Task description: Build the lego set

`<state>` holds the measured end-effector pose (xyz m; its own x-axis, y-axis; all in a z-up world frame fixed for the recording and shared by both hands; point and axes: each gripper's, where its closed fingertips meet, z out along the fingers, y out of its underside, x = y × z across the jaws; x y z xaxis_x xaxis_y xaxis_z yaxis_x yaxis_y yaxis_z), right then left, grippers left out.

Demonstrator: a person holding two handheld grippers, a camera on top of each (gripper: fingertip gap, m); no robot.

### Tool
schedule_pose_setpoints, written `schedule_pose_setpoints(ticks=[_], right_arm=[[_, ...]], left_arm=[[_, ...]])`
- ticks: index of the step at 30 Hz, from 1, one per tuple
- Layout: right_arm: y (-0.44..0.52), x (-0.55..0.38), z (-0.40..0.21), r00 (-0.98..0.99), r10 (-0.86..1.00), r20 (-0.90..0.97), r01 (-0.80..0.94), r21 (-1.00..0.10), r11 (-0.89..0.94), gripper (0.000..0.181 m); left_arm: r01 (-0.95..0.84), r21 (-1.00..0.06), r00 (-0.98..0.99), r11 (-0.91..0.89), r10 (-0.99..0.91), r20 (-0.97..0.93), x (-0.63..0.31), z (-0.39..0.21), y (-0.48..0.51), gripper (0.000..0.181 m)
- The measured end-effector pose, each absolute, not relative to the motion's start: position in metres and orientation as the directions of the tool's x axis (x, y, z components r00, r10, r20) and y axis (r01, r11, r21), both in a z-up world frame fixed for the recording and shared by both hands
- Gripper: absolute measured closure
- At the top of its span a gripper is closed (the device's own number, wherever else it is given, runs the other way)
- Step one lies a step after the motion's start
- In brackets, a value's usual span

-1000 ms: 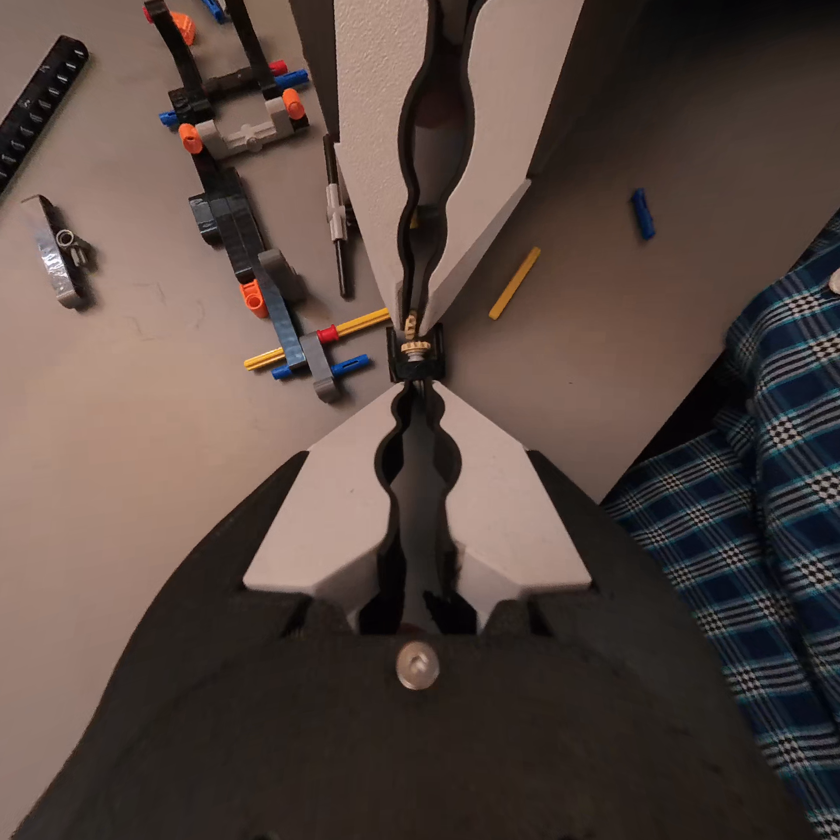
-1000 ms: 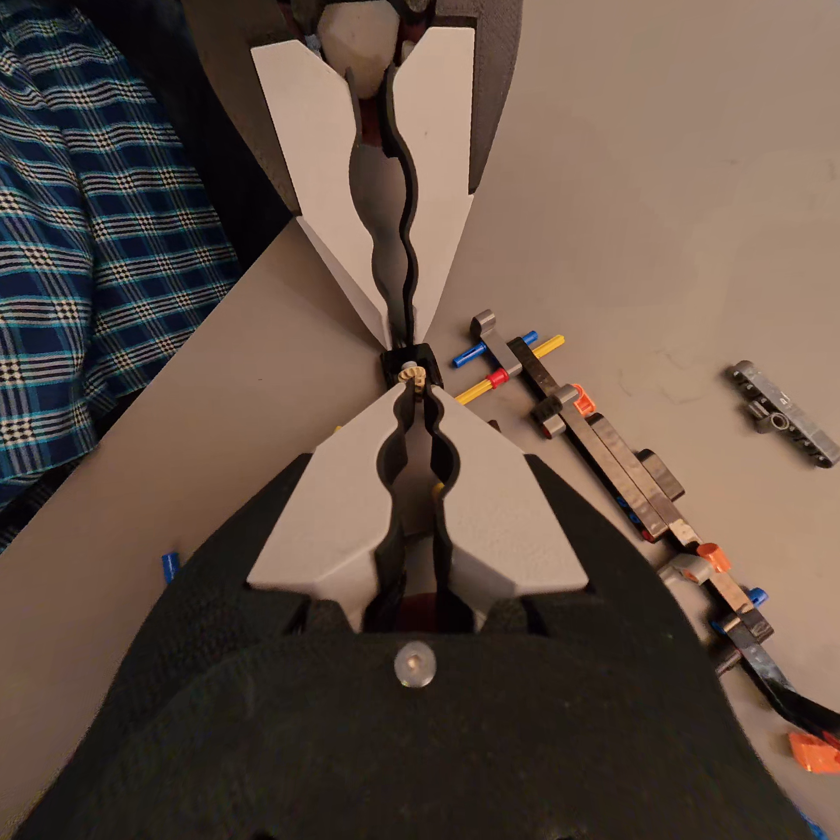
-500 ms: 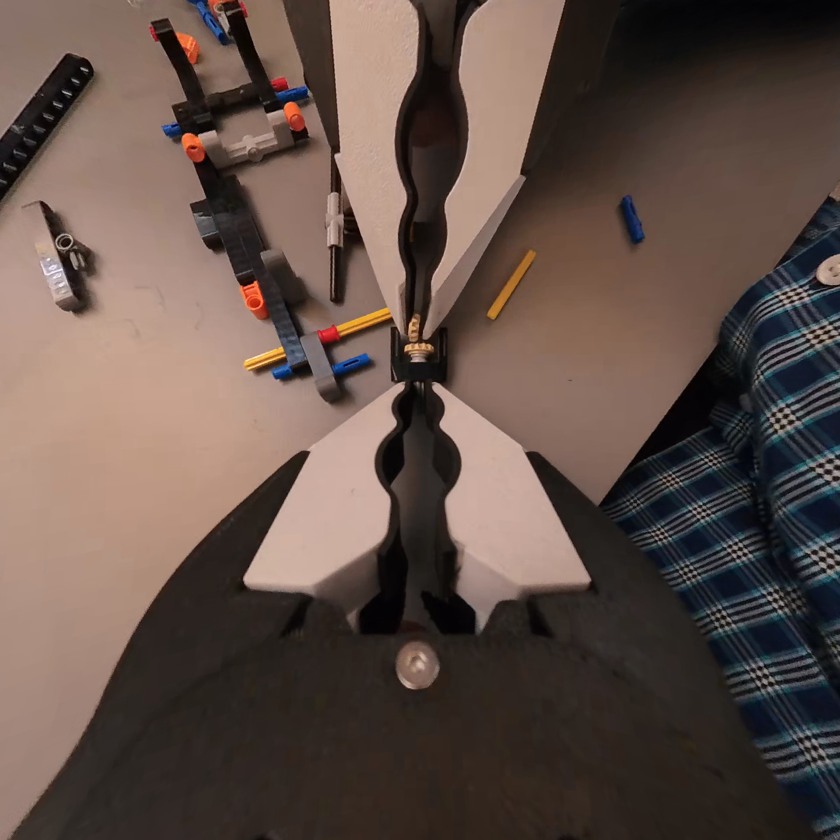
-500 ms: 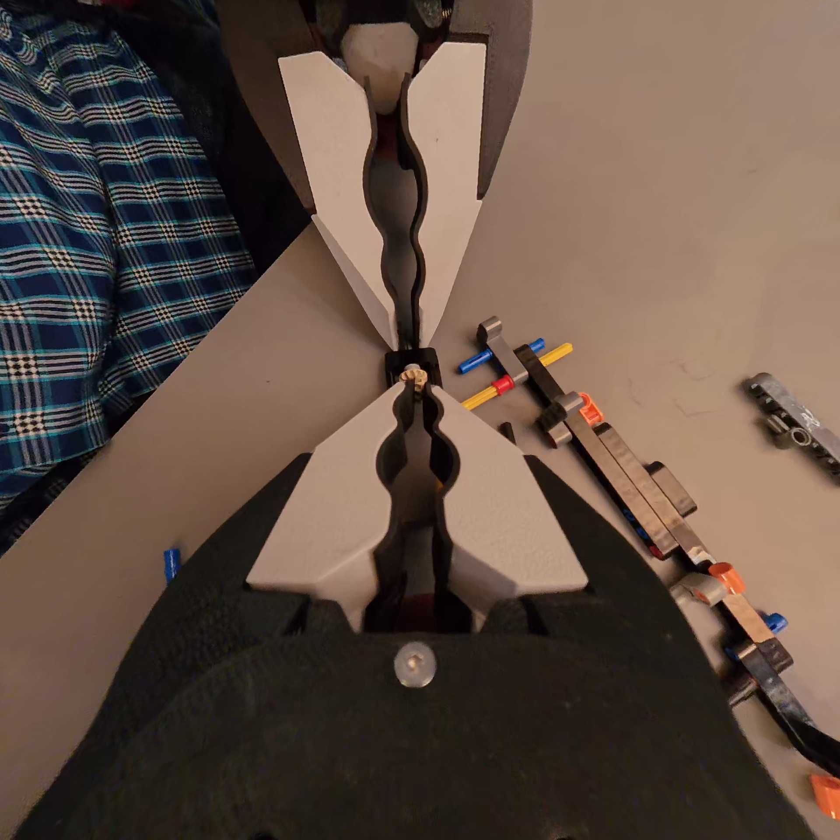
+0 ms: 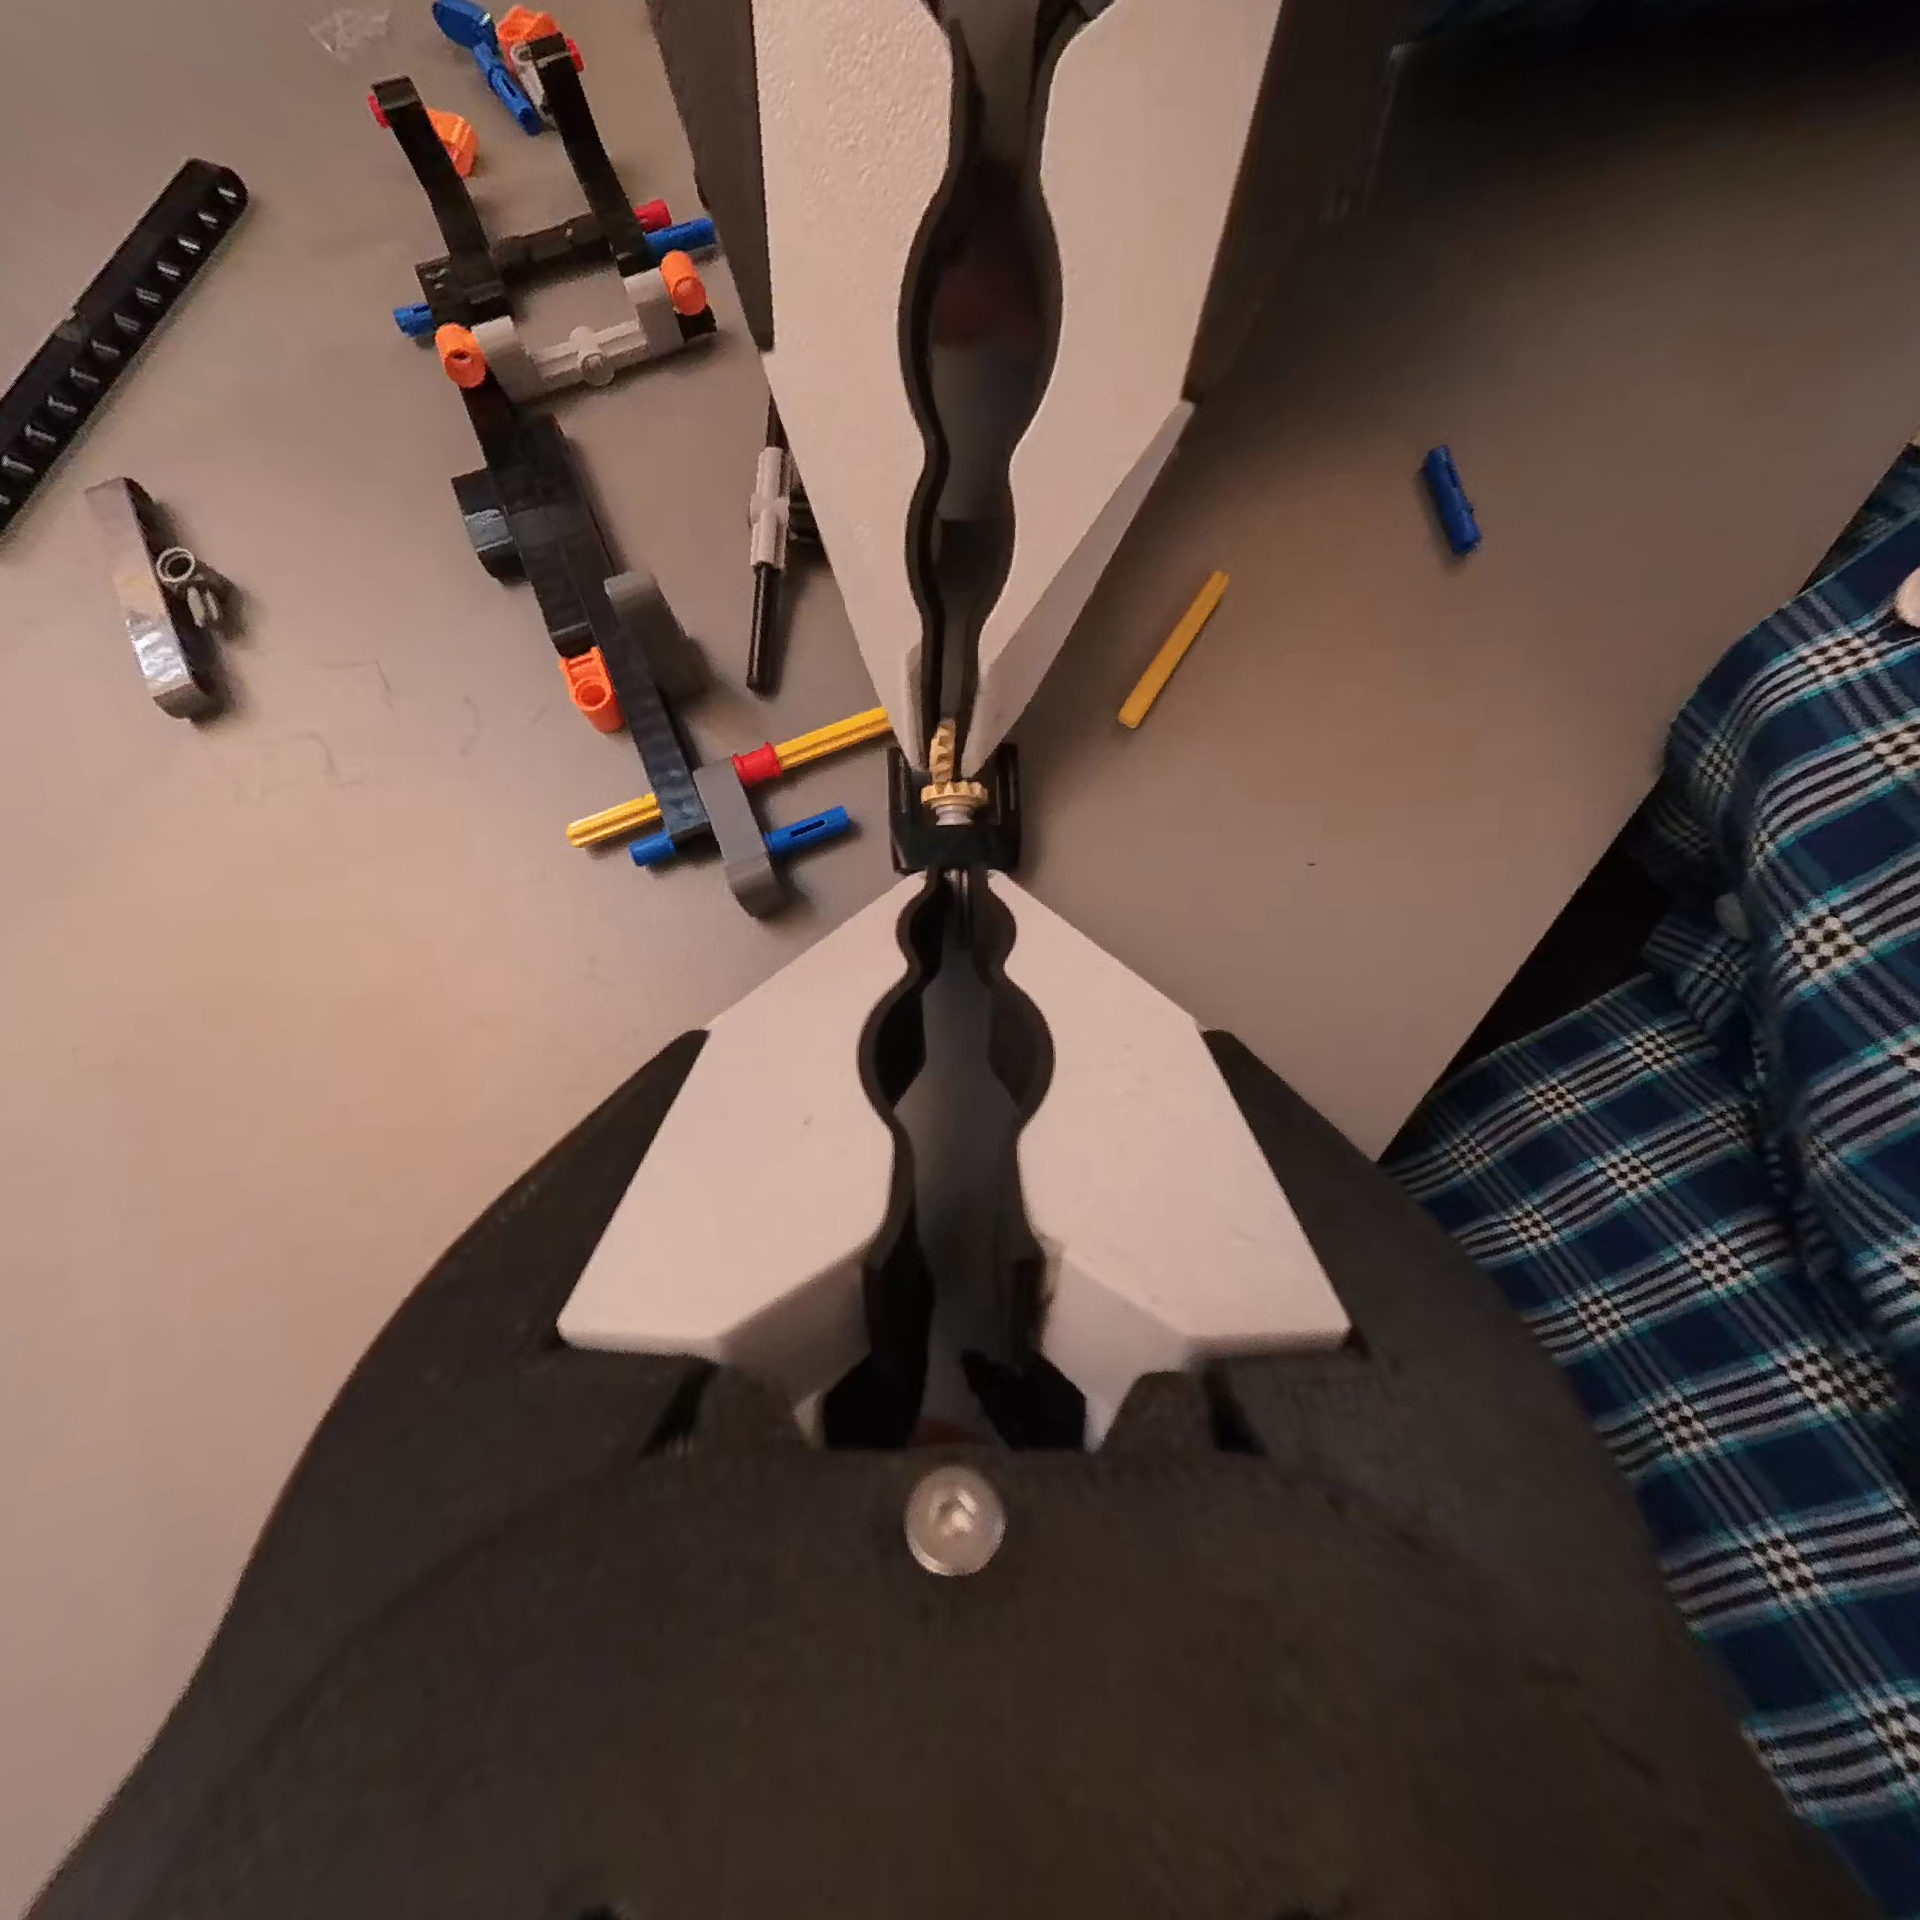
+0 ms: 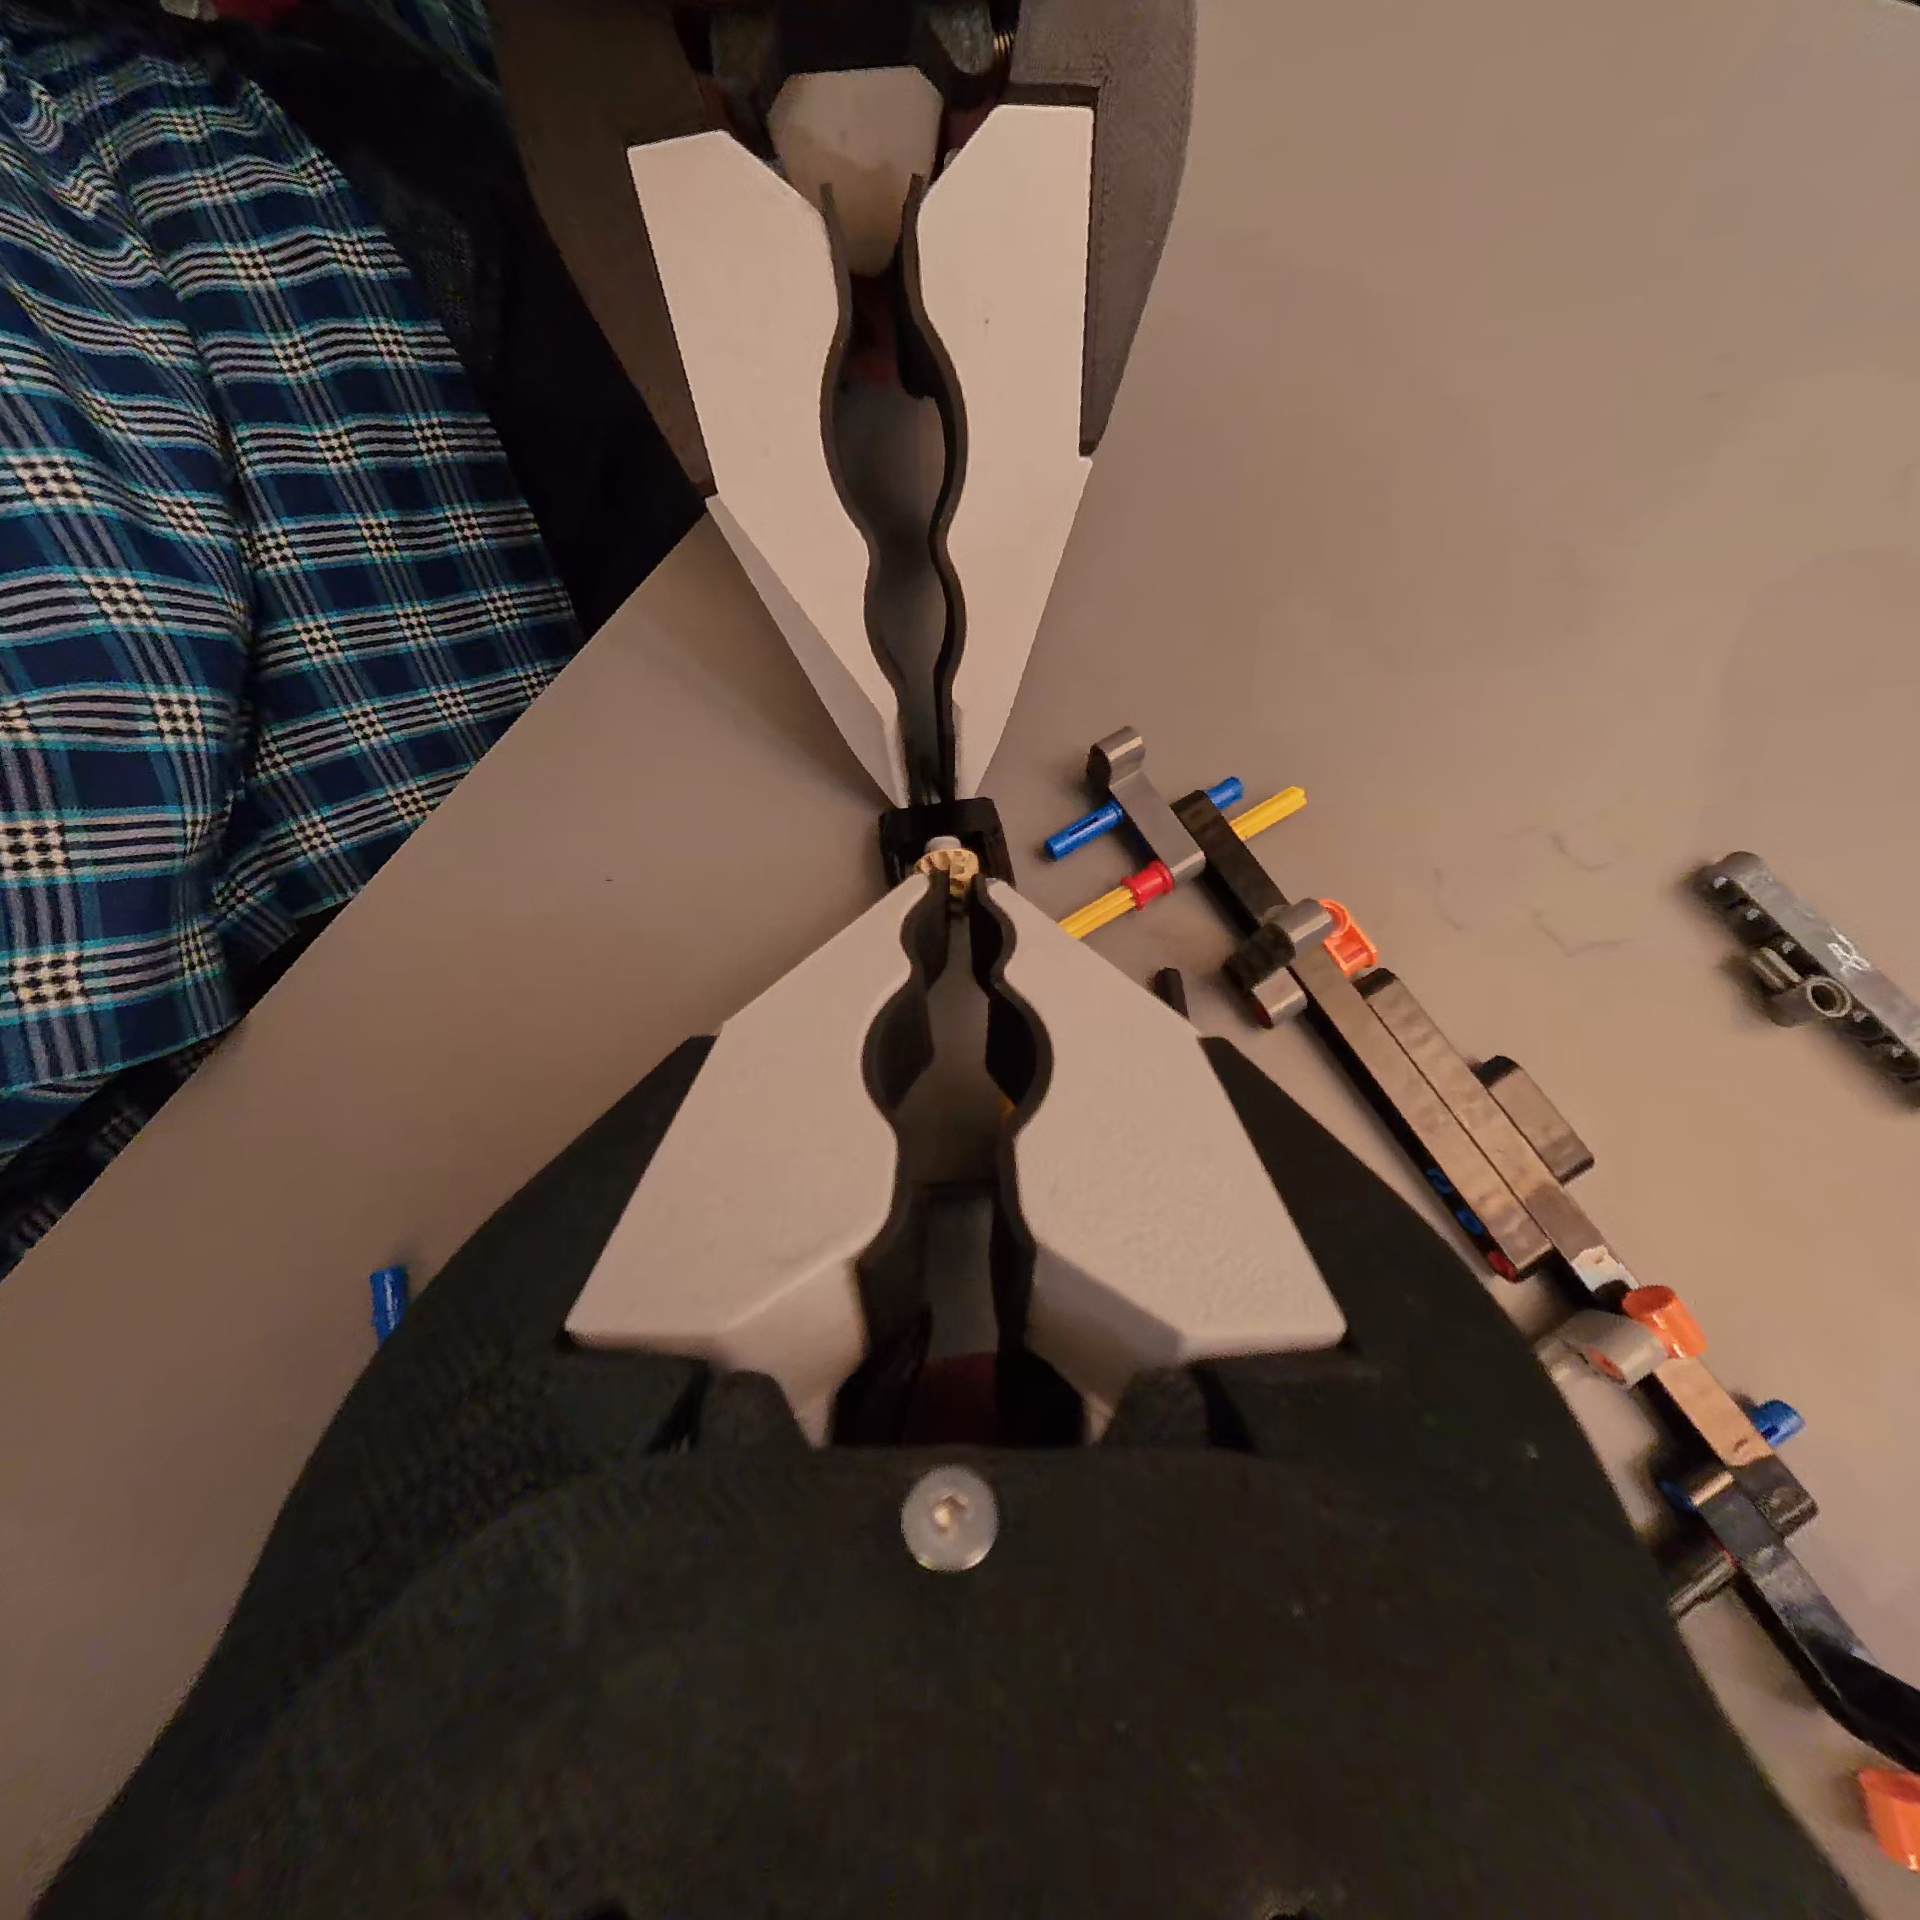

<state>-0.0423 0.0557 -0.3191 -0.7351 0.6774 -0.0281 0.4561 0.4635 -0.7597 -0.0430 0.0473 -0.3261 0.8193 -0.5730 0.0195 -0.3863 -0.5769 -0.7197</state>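
My left gripper (image 5: 954, 883) is shut on a small black frame piece (image 5: 904, 821) that carries a tan gear (image 5: 951, 805) on a short axle. My right gripper (image 6: 951, 883) faces it tip to tip and is shut on a second small tan gear (image 6: 948, 862), which it presses against the black frame (image 6: 987, 821). In the left wrist view the right gripper (image 5: 940, 717) comes down from above. In the right wrist view the left gripper (image 6: 935, 769) does the same. Both are held above the grey table (image 5: 260, 1039) near its edge.
A partly built assembly of black beams with orange, grey, blue, red and yellow parts (image 5: 561, 520) (image 6: 1434, 1091) lies on the table. Loose parts lie around it: a long black beam (image 5: 114, 322), a grey beam (image 5: 156, 603), a yellow axle (image 5: 1174, 649) and a blue pin (image 5: 1451, 499). A person's plaid shirt (image 5: 1714, 1143) is at the table edge. The grippers are tip to tip, or close to it. From either gripper's tips it is about 12 cm to the blue pin (image 5: 1451, 499).
Both grippers stay shut and tip to tip on the frame and gear. The pair has drifted slightly over the table, so the parts behind them sit a little differently.
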Motion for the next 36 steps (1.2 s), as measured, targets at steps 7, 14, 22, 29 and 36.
schedule_pose_setpoints(ticks=[7,14,22,29,36], right_arm=[[0.061,-0.039,-0.316,-0.741,0.672,0.018,0.443,-0.738,0.509,0.180],[0.061,-0.038,-0.321,-0.761,0.647,0.039,0.438,-0.705,0.558,0.180],[0.060,-0.036,-0.324,-0.766,0.643,0.027,0.458,-0.679,0.574,0.180],[0.060,-0.036,-0.327,-0.754,0.657,0.021,0.480,-0.664,0.573,0.180],[0.061,-0.037,-0.327,-0.737,0.676,0.012,0.499,-0.664,0.556,0.172]], left_arm=[[-0.395,-0.711,0.816,-0.581,-0.577,0.018,-0.043,-0.326,0.048,0.180],[-0.420,-0.685,0.803,-0.596,-0.596,0.026,-0.039,-0.327,0.044,0.180],[-0.422,-0.674,0.802,-0.606,-0.597,0.035,-0.038,-0.327,0.043,0.179],[-0.435,-0.662,0.797,-0.610,-0.603,0.033,-0.038,-0.327,0.041,0.179],[-0.440,-0.653,0.792,-0.617,-0.609,0.042,-0.037,-0.327,0.039,0.179]])
